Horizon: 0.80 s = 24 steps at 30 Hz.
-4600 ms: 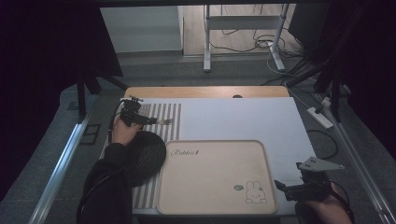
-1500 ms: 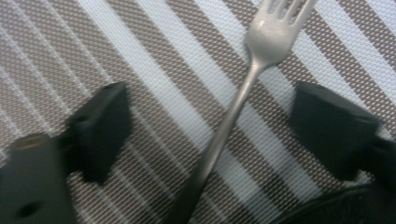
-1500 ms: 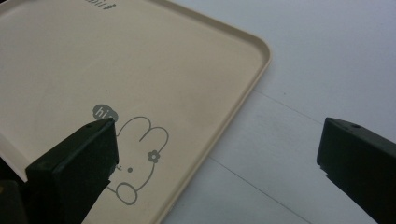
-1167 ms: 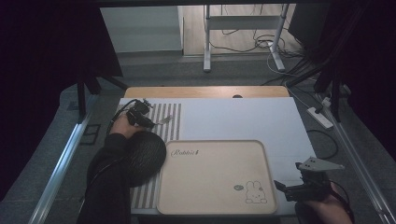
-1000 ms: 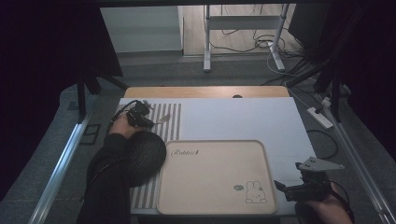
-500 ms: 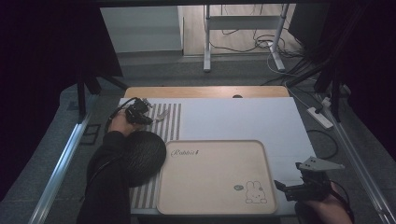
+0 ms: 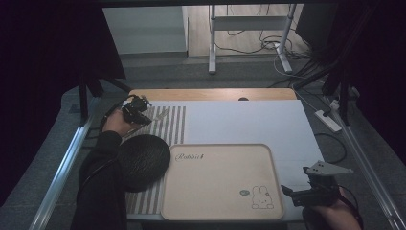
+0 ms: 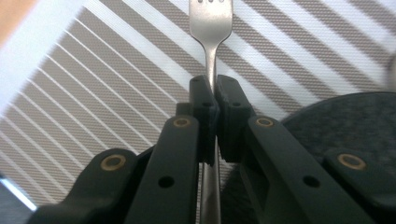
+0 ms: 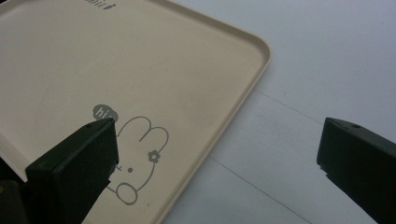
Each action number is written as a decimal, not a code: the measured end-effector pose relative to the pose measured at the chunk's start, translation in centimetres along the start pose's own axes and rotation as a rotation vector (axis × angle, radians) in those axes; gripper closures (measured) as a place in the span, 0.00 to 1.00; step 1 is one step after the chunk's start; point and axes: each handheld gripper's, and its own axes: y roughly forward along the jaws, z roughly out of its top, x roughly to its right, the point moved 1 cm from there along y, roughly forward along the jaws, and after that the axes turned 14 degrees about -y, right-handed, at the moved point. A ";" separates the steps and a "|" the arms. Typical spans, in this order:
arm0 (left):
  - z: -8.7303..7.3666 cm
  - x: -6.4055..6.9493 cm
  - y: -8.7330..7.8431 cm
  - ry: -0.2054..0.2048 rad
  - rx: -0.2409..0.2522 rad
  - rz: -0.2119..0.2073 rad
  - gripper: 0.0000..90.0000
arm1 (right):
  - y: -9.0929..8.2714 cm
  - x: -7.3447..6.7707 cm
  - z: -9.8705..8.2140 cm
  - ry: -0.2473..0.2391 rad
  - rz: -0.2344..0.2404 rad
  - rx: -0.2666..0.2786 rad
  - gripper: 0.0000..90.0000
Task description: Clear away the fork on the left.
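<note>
My left gripper (image 8: 212,91) is shut on the handle of a metal fork (image 8: 211,28), whose tines point away over the striped placemat (image 8: 93,84). In the high view the left gripper (image 7: 139,115) is at the far left of the table, with the fork (image 7: 160,115) sticking out to the right over the placemat (image 7: 174,124). A dark round plate (image 7: 143,160) lies just nearer than it. A beige tray (image 7: 220,182) with a rabbit drawing lies in the middle. My right gripper (image 7: 292,191) hovers open at the tray's (image 9: 140,70) near right corner, nothing between its jaws.
A white table cover (image 7: 258,120) spreads beyond and right of the tray. A wooden strip (image 7: 210,93) runs along the table's far edge. A metal stand (image 7: 249,28) and cables (image 7: 287,48) stand on the floor behind. A power strip (image 7: 328,120) lies off the right side.
The left gripper with the fork has shifted slightly right and away over the placemat. The right gripper has stayed put.
</note>
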 end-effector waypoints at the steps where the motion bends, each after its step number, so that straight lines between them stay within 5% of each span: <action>1: -0.2 0.1 0.0 -0.018 -0.014 -0.015 0.96 | 0.0 0.0 0.0 -0.001 0.000 0.000 0.00; 17: -3.3 3.1 -1.0 -0.092 0.048 -0.093 0.96 | 0.0 0.0 0.0 -0.004 -0.003 -0.007 0.00; 24: -4.6 4.9 -1.0 -0.075 0.031 -0.110 0.96 | 0.1 -0.1 0.1 -0.006 -0.004 -0.008 0.00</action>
